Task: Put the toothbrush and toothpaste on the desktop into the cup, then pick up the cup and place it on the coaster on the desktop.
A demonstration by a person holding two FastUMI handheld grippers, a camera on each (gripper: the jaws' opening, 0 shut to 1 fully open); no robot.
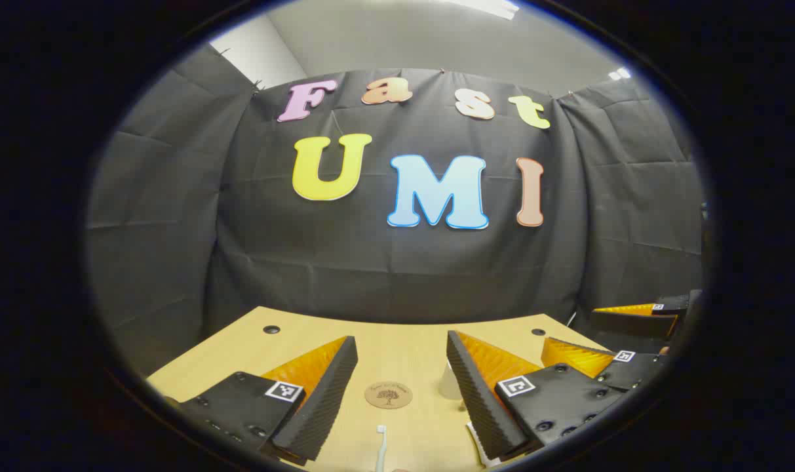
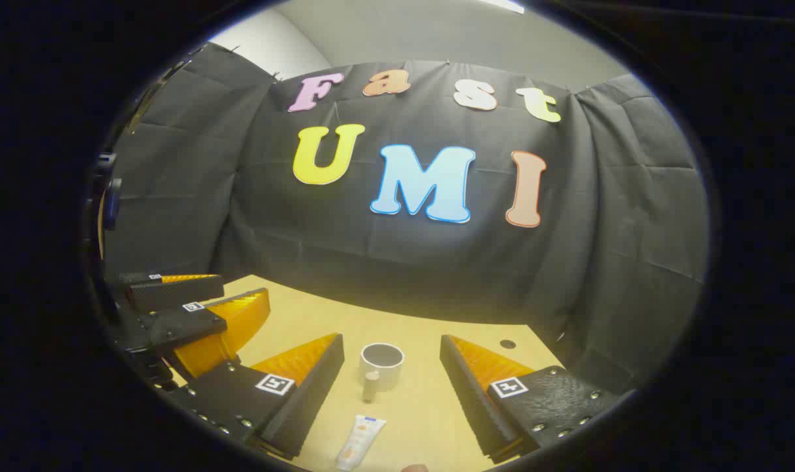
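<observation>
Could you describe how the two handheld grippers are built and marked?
The left gripper and right gripper look alike: two wedge-shaped jaws with ribbed inner faces, each on a dark bolted plate bearing a small square black-and-white tag. No cables or sleeves are visible.

Toothpaste (image 2: 360, 442) before cup (image 2: 381, 366) — apart

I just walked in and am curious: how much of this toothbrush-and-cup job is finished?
Nothing looks done. The white toothbrush lies on the light wooden desk, near the round brown coaster, which is bare. The white toothpaste tube lies before the grey mug. The left tool and right tool are open, holding nothing. Loading the mug and moving it remain.
</observation>
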